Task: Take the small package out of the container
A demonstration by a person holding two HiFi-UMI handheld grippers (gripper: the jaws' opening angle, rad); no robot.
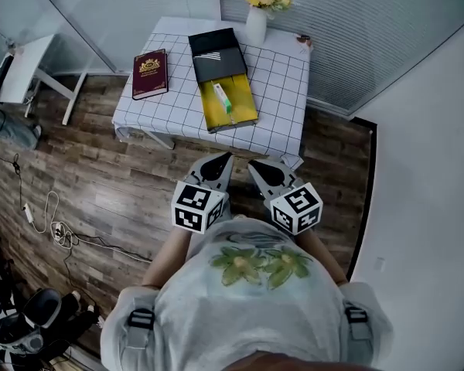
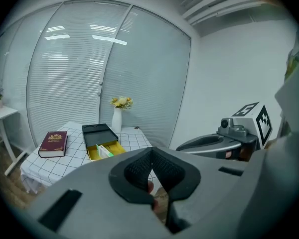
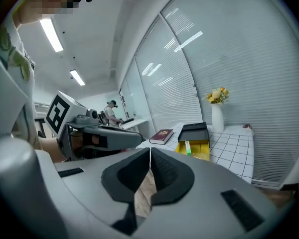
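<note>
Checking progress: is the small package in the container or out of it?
In. The small package lies in the open yellow tray of the container on the table, with nothing gripping it.

container [image 1: 226, 83]: yellow tray, black lid slid back, upper centre, open | small package [image 1: 223, 98]: white-green, lying flat inside the tray
</note>
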